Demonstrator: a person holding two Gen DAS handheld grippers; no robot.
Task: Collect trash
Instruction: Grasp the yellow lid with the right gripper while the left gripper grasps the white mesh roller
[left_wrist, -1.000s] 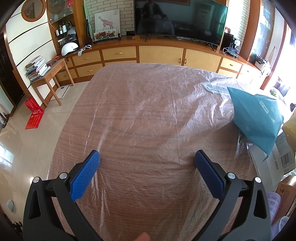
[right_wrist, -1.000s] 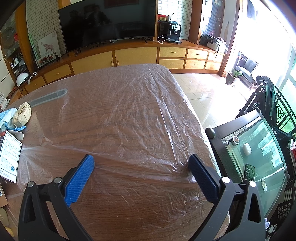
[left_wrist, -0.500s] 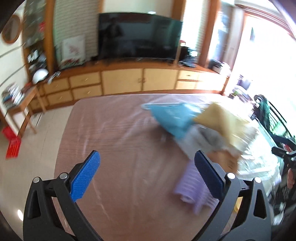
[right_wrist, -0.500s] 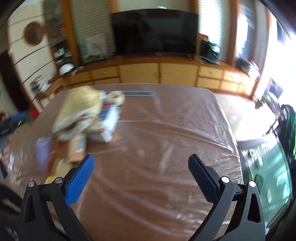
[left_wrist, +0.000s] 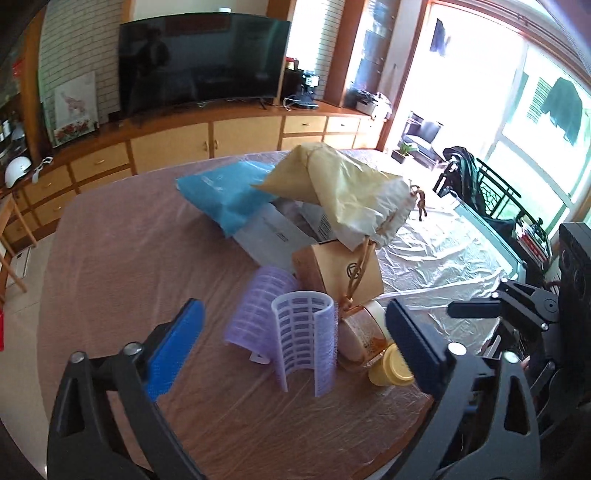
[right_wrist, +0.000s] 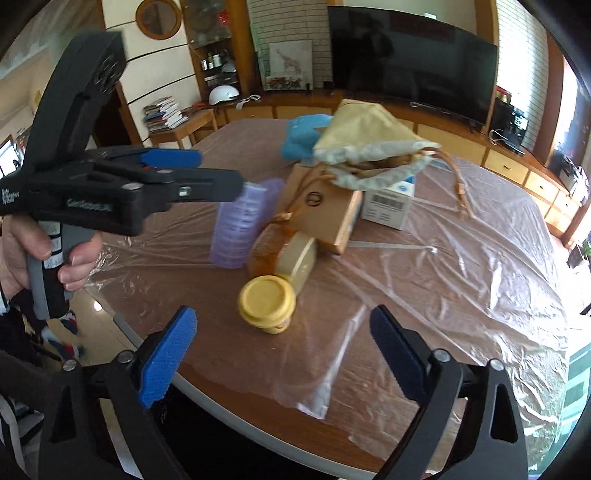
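A pile of trash sits on the plastic-covered wooden table. It holds a purple ribbed plastic piece, a jar with a yellow lid, a brown cardboard box, a white box, a blue bag and a beige drawstring bag. My left gripper is open, its fingers on either side of the purple piece, close above the table. My right gripper is open, just short of the yellow-lidded jar. The left gripper also shows in the right wrist view.
A TV and wooden cabinets stand beyond the table. A glass-topped stand and dark chairs are on the window side. The table's near edge lies under my right gripper.
Both grippers have swung from bare tabletop toward the trash pile, which now fills the middle of both views. Both have stayed open.
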